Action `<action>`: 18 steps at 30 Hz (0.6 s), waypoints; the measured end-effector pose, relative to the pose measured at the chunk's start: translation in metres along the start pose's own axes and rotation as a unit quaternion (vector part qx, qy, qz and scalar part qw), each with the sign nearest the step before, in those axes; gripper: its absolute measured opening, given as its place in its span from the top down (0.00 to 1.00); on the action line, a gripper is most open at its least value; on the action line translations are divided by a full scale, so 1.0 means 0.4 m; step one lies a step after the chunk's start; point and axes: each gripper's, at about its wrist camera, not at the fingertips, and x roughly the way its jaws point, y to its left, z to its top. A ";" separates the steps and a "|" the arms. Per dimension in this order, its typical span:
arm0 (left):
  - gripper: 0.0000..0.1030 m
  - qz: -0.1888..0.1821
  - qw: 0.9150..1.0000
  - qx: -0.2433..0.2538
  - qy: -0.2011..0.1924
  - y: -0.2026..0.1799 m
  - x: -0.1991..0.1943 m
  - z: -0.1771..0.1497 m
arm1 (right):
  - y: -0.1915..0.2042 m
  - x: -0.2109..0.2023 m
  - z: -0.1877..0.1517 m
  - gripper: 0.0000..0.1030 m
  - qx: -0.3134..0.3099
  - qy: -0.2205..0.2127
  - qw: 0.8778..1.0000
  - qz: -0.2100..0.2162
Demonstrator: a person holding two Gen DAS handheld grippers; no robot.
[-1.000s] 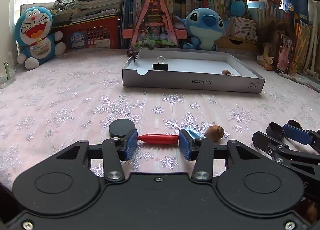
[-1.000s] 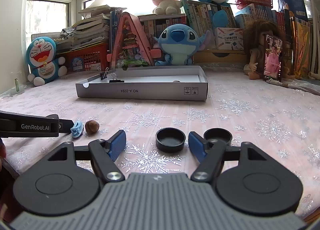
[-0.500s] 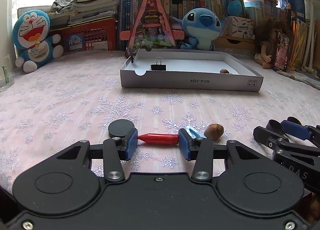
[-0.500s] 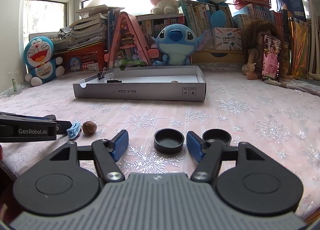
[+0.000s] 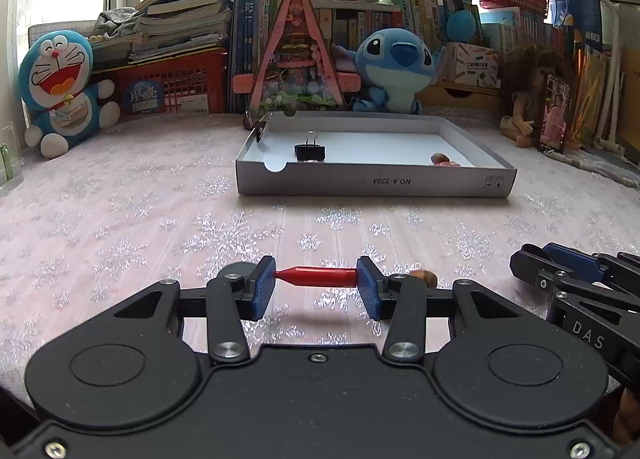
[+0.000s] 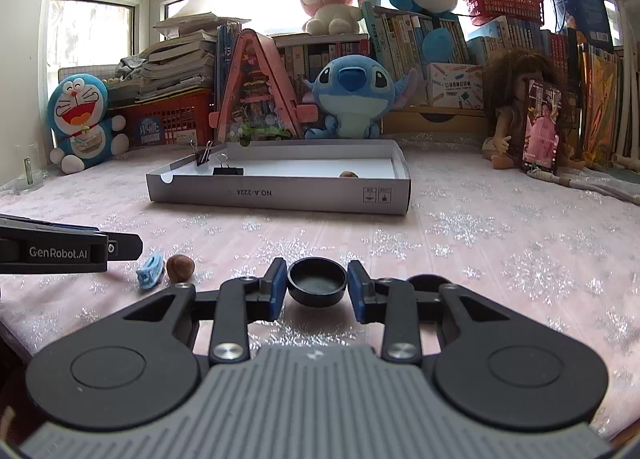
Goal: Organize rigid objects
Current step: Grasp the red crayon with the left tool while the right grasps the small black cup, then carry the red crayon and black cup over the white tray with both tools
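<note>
My left gripper (image 5: 316, 286) is shut on a red pen-like stick (image 5: 318, 276), held crosswise between its blue pads and lifted above the cloth. My right gripper (image 6: 317, 288) is shut on a black round cap (image 6: 317, 285), slightly off the table with a shadow under it. A second black cap (image 6: 430, 281) lies just right of it. A walnut (image 6: 180, 267) and a blue clip (image 6: 150, 271) lie on the cloth at left. The white shallow box (image 5: 372, 181) (image 6: 280, 193) stands ahead, holding a black binder clip (image 5: 310, 151) and a nut (image 5: 440, 158).
Plush toys, books, a red basket and a doll line the back of the table. A black disc (image 5: 238, 270) lies behind my left finger. The right gripper's fingers (image 5: 560, 265) show at the right of the left wrist view; the left gripper's side (image 6: 56, 251) shows at left in the right wrist view.
My left gripper has lifted the red stick off the cloth. My right gripper has moved forward and closed on the black cap, raising it slightly.
</note>
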 end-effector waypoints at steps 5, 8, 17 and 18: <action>0.59 -0.003 1.000 0.019 -0.001 -0.001 0.022 0.043 | -0.008 0.011 0.035 0.63 0.006 -0.004 1.000 -0.005; 0.59 -0.004 1.000 0.026 -0.013 0.000 0.027 0.078 | -0.017 0.022 0.058 0.63 0.009 -0.008 1.000 -0.011; 0.59 -0.029 0.999 0.021 -0.012 0.015 0.071 0.188 | -0.076 0.074 0.147 0.63 0.043 -0.010 0.998 -0.034; 0.59 -0.032 0.999 0.018 -0.009 0.018 0.079 0.200 | -0.083 0.081 0.157 0.64 0.047 -0.011 0.998 -0.036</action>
